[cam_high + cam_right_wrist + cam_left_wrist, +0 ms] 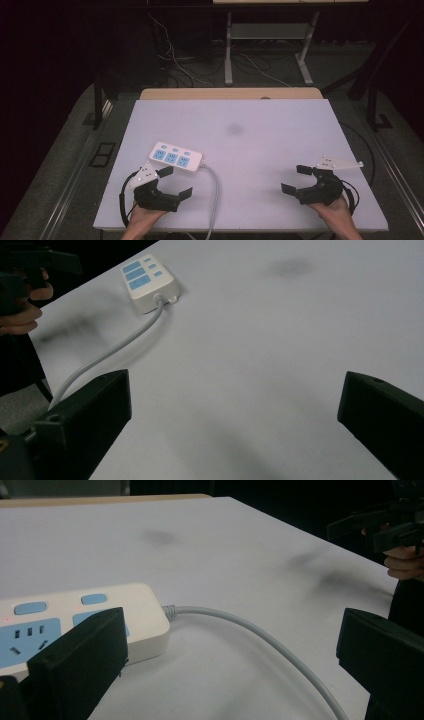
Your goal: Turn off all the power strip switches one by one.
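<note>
A white power strip with blue sockets lies on the white table at the front left; its grey cable runs off the front edge. My left gripper is open just in front of the strip, one jaw beside its near side, the cable passing between the jaws. My right gripper is open at the front right, over bare table. From the right gripper view the strip and cable lie far off to the left.
A faint dark smudge marks the table's middle. Beyond the far edge stand desk legs and loose cables on the floor. Dark floor surrounds the table on both sides.
</note>
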